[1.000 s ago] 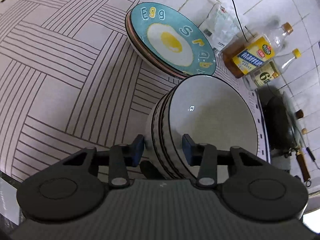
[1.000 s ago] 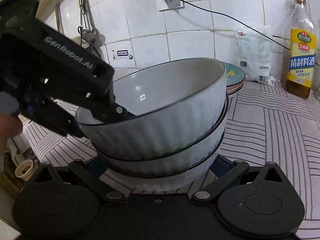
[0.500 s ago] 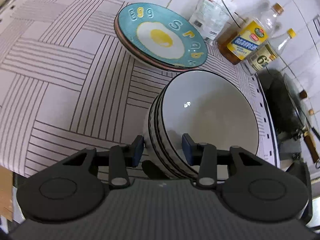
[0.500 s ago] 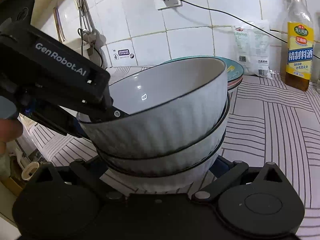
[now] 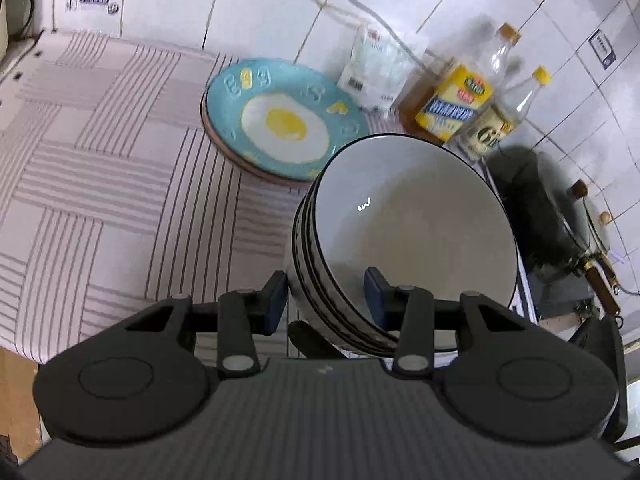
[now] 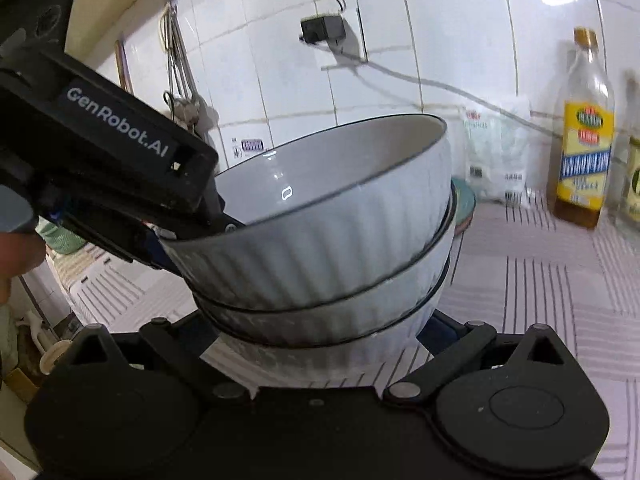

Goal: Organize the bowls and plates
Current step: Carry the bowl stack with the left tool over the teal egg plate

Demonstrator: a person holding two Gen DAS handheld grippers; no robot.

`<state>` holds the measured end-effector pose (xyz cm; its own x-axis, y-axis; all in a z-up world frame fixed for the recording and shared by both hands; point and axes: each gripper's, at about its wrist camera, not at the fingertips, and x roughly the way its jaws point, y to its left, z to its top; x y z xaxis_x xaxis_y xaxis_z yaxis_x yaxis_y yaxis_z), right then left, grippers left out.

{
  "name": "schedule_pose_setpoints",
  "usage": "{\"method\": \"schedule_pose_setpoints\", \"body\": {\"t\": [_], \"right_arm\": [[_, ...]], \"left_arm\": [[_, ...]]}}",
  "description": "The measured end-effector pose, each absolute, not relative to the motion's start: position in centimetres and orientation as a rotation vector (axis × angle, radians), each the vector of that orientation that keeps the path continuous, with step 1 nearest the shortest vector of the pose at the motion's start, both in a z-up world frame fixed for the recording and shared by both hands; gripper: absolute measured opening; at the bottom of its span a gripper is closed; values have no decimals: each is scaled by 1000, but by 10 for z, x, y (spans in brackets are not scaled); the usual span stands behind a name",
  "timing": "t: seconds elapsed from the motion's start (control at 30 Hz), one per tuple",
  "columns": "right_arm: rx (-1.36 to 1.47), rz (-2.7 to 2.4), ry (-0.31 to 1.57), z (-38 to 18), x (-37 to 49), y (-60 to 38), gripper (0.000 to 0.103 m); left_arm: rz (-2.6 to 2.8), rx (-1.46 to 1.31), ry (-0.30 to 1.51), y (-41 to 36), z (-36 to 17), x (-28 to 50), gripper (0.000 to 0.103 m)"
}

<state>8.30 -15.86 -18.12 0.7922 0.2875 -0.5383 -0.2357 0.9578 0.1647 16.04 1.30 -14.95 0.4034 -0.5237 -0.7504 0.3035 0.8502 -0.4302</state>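
A stack of three white ribbed bowls with dark rims (image 5: 404, 236) (image 6: 320, 240) is held above the striped counter, tilted. My left gripper (image 5: 326, 294) is shut on the near rim of the stack, one blue pad inside the top bowl, one outside. It shows in the right wrist view (image 6: 132, 184) clamped on the rim at the left. My right gripper (image 6: 320, 332) grips the bottom bowl from both sides near its base. A stack of plates topped by a blue egg plate (image 5: 280, 124) lies on the counter behind; its edge shows in the right wrist view (image 6: 464, 204).
A white packet (image 5: 376, 72) and oil bottles (image 5: 456, 104) (image 6: 584, 136) stand against the tiled wall. A black wok (image 5: 536, 208) sits on the stove at the right. A wall socket with a plug (image 6: 324, 28) and hanging utensils (image 6: 176, 68) are behind.
The bowl stack has risen off the counter with both grippers on it. The plates and bottles now sit lower and farther in both views.
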Motion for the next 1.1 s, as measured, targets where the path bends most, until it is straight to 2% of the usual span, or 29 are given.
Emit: {"method": "schedule_pose_setpoints", "body": {"t": [0.6,1.1], "right_arm": [[6,342,497,-115,170,-171,102],[10,421,562,-164,250,-182,102]], "left_arm": [[-514,-233,910,0,-80,244,43],[-444,-225,1005,-14,-138,324,44]]}}
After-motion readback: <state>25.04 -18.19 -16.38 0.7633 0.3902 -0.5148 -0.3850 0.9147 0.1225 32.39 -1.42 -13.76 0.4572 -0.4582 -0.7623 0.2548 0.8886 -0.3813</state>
